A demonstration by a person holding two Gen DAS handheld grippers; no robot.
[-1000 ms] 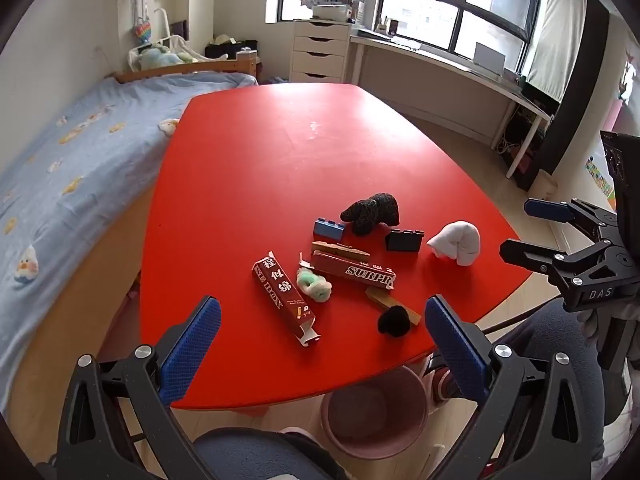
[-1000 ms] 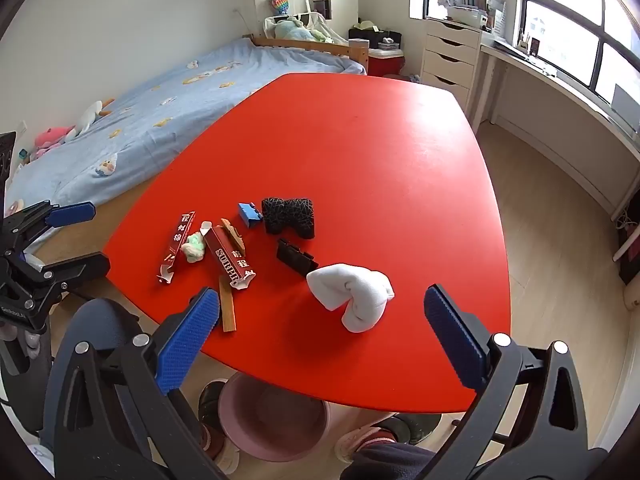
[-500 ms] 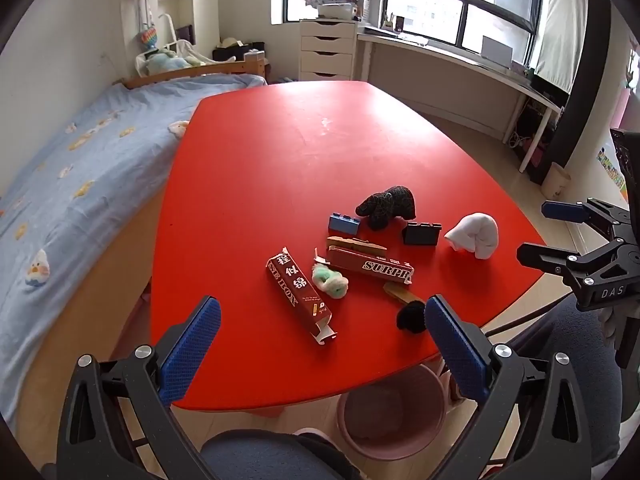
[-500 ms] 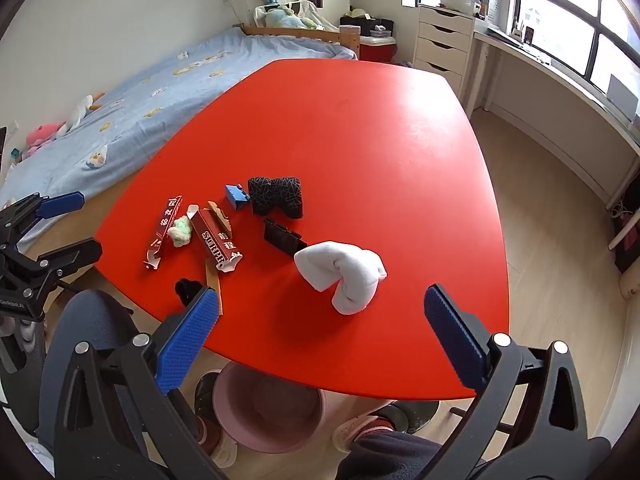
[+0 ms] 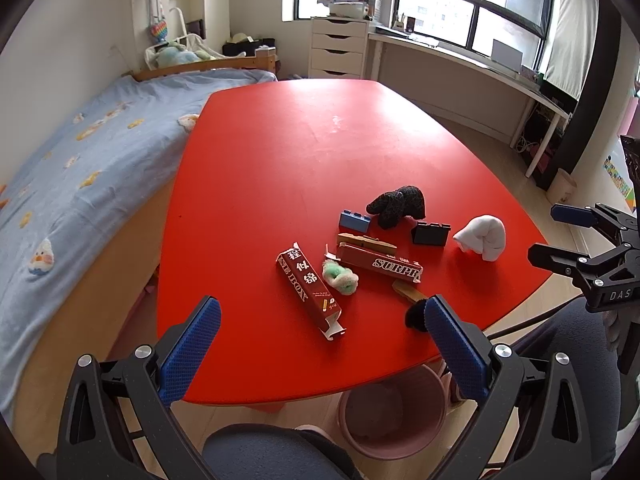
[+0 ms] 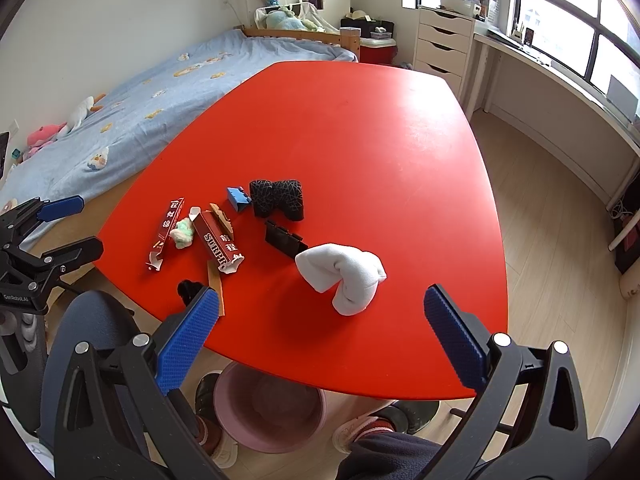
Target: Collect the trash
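Above the near edge of the red oval table [image 5: 280,152], both grippers have drawn back slightly, fingers apart and empty; nothing is collected yet. The torn red cardboard box [image 5: 310,289] lies among the clutter. Only the right view shows the pink plastic bin [image 6: 269,412] unobstructed below.

Both wrist views over table [image 5: 260,168]

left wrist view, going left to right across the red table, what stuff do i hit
long red box printed with white characters → crumpled green and white wad → blue plastic brick → black knitted sock bundle → black plastic brick → rolled white sock
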